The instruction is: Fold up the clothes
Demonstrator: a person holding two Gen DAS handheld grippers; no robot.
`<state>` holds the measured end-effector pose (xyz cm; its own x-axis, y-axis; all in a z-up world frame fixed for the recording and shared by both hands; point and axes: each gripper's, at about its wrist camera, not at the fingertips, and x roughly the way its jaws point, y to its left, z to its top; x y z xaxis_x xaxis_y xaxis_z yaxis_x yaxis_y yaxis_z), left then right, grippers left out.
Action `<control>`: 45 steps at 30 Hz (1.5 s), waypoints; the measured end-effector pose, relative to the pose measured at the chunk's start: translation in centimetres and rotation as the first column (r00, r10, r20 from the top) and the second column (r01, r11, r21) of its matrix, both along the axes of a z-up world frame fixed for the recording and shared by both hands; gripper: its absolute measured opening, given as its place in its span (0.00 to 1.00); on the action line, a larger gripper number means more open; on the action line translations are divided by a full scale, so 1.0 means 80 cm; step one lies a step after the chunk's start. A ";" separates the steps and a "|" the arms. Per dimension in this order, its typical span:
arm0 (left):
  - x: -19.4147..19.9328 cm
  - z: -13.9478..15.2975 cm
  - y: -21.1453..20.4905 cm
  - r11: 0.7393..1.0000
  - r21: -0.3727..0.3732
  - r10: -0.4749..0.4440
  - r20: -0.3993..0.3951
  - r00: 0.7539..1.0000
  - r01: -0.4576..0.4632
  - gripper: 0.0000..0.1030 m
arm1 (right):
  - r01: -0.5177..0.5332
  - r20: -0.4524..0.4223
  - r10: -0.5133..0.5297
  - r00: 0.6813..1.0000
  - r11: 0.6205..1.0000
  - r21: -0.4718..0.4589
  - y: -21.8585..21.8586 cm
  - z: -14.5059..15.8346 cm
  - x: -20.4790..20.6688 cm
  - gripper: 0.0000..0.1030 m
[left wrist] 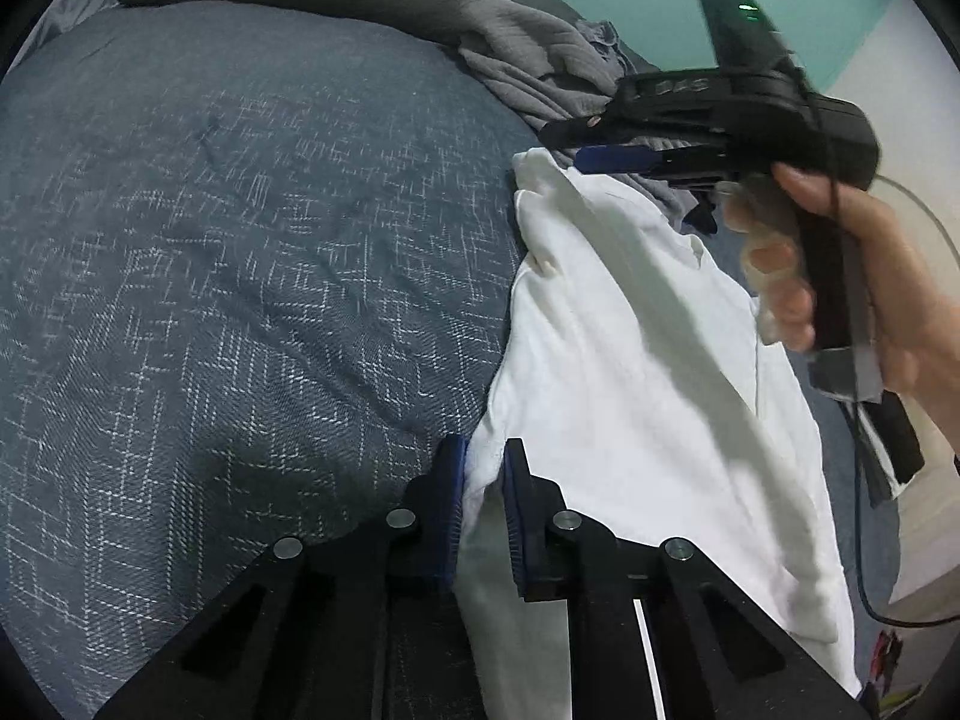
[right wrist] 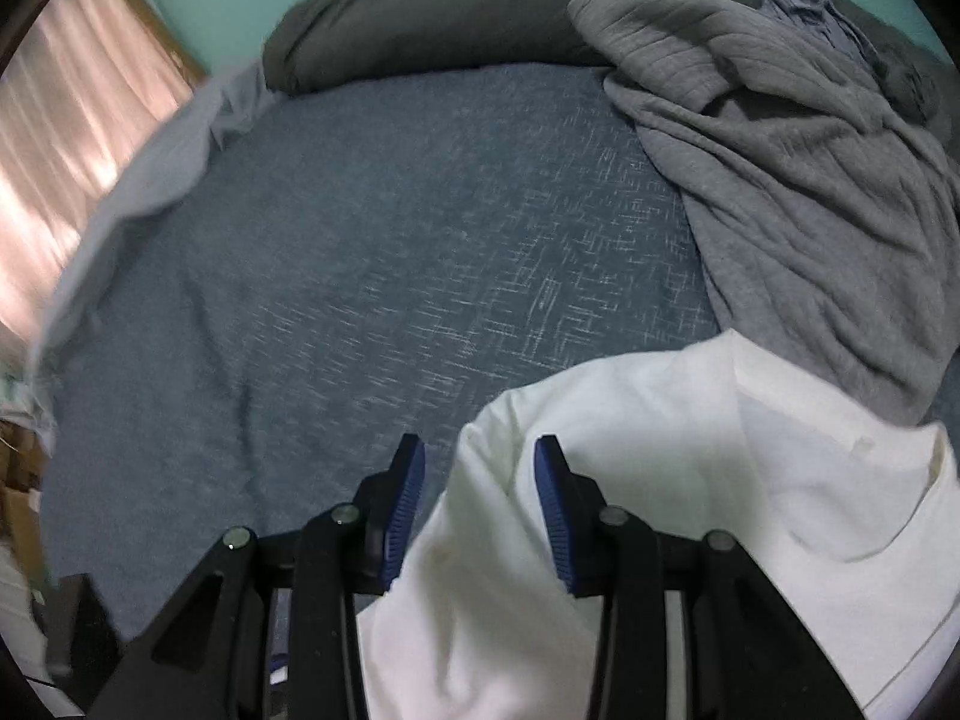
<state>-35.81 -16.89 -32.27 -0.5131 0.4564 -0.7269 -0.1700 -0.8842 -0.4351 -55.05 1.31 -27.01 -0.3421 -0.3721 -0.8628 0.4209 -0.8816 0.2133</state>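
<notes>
On the bed (left wrist: 240, 240), a white shirt (left wrist: 630, 360): left gripper (left wrist: 483, 474) clamped on its edge, right gripper (right wrist: 480, 480) apart astride a fold; best clamp there fully before lifting, keeping fabric taut

We are pinching an edge of the white garment (left wrist: 630, 324) between the blue pads of our left gripper (left wrist: 483, 480) over the blue bedspread (left wrist: 240, 240). Our right hand (left wrist: 852, 276) is holding the right gripper (left wrist: 585, 144) near the grey clothes (left wrist: 528, 54).

White garment (right wrist: 660, 510) runs off frame (curtain (right wrist: 72, 138) blurred).
</notes>
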 end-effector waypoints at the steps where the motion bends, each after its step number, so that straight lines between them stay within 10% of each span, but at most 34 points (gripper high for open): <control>1: 0.000 0.000 0.001 1.000 -0.002 -0.002 -0.002 1.000 0.002 0.12 | -0.002 0.011 0.002 1.000 1.000 0.004 -0.003 -0.005 -0.003 0.37; 3: 0.001 -0.001 0.001 1.000 -0.003 -0.006 -0.002 1.000 0.006 0.12 | 0.000 0.046 0.000 0.999 1.000 -0.010 -0.007 -0.016 -0.010 0.36; 6: 0.001 -0.003 0.000 1.000 -0.001 -0.012 -0.002 1.000 0.012 0.11 | -0.007 0.035 0.008 0.999 1.000 -0.013 -0.011 -0.020 -0.013 0.05; 18: 0.000 -0.009 0.000 1.000 0.015 -0.003 0.006 1.000 0.003 0.08 | 0.078 -0.083 -0.079 0.993 0.997 -0.014 0.011 -0.003 -0.037 0.03; 45: 0.006 -0.006 -0.008 0.997 0.061 0.040 0.009 0.999 -0.040 0.09 | 0.078 -0.038 -0.085 0.996 0.985 -0.153 0.005 -0.019 -0.044 0.08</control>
